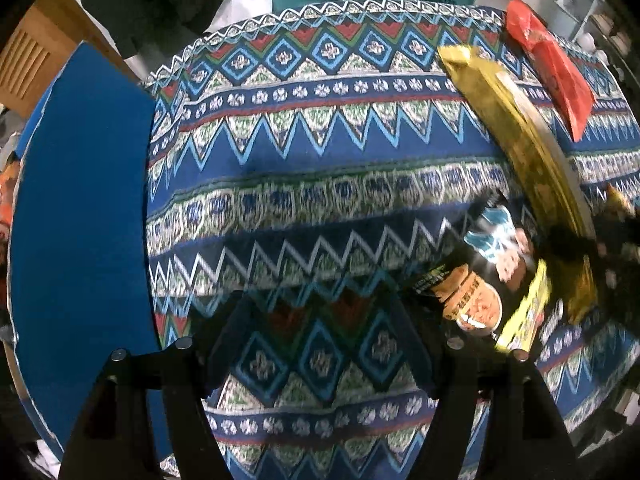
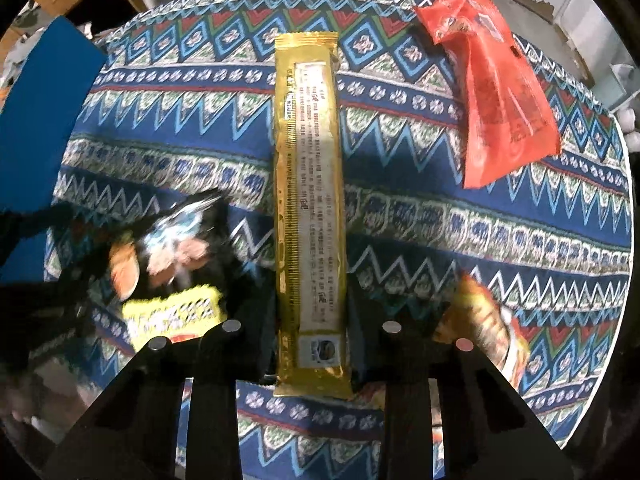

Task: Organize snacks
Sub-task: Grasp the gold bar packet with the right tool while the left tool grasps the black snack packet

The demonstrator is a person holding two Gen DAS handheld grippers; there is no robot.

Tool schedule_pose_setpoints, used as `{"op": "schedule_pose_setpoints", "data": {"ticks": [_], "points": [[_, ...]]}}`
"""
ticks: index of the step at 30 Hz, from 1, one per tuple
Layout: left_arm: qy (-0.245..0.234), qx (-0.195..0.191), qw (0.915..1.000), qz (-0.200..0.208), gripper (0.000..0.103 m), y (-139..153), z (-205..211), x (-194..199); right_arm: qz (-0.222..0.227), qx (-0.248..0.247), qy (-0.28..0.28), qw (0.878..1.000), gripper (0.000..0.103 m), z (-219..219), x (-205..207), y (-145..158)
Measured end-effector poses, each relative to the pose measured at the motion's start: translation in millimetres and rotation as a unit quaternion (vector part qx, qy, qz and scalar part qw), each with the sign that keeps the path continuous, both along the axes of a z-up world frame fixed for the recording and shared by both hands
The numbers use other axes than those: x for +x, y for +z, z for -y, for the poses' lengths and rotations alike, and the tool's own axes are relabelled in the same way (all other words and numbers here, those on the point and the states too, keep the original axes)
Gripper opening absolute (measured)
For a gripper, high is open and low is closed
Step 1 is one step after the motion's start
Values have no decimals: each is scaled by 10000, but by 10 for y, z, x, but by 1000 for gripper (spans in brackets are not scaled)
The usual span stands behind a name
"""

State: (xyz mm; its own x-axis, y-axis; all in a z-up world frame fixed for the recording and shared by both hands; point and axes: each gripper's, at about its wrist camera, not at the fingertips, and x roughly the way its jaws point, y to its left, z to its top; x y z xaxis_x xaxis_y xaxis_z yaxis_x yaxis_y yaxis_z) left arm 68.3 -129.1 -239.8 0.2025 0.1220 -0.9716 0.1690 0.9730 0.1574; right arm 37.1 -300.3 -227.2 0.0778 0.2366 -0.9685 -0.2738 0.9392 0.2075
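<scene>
**Right gripper clamped on the gold snack pack, left gripper spread over bare cloth**

I am looking down through both wrist cameras at a table covered with a patterned cloth in blue, white, red and green zigzag bands.

In my right wrist view, the right gripper is clenched on a long gold snack pack. The black fingers press against the two long edges of its near end. The pack runs straight away from the camera across the cloth, with its printed back side facing up.

To the left of it lies a black snack bag with a yellow label, blurred, so I cannot read it. To the right, close beside the gripper, is an orange-and-yellow snack packet, also blurred. Farther off at upper right, well apart from the gold pack, an orange-red plastic bag lies flat on the cloth. A blue panel sits at the left edge of the table.

In my left wrist view, the left gripper is released, its fingers spread wide with only cloth between them. The black bag lies to its right, the gold pack beyond that, and the red bag at the far right corner.
</scene>
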Motion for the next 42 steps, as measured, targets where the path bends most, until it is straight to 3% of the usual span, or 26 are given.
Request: {"op": "schedule_pose_setpoints", "data": {"ticks": [8,14,20,29,37,42], "points": [[94,-100,9999,52,74,39,124,277,-184,33,-207,9996,29,160,-431,29],[307,-334,9990,36,74,173,-22,473,-187,-79,-442,9988,29,519,-559,15],[488,-997,9937,-169,79,299,-25,423,-120,-359,-563,9977,30,757,-653,2],[597,-1823,9800,-523,81,344,264,440,-123,43,-710,9974,38,849,-590,69],[767,-1988,9739,-783,83,189,474,276,-82,100,-681,9976,40,958,-551,121],[817,-1906,9749,-815,88,62,584,167,-90,137,-658,9977,42,940,-576,100]]}}
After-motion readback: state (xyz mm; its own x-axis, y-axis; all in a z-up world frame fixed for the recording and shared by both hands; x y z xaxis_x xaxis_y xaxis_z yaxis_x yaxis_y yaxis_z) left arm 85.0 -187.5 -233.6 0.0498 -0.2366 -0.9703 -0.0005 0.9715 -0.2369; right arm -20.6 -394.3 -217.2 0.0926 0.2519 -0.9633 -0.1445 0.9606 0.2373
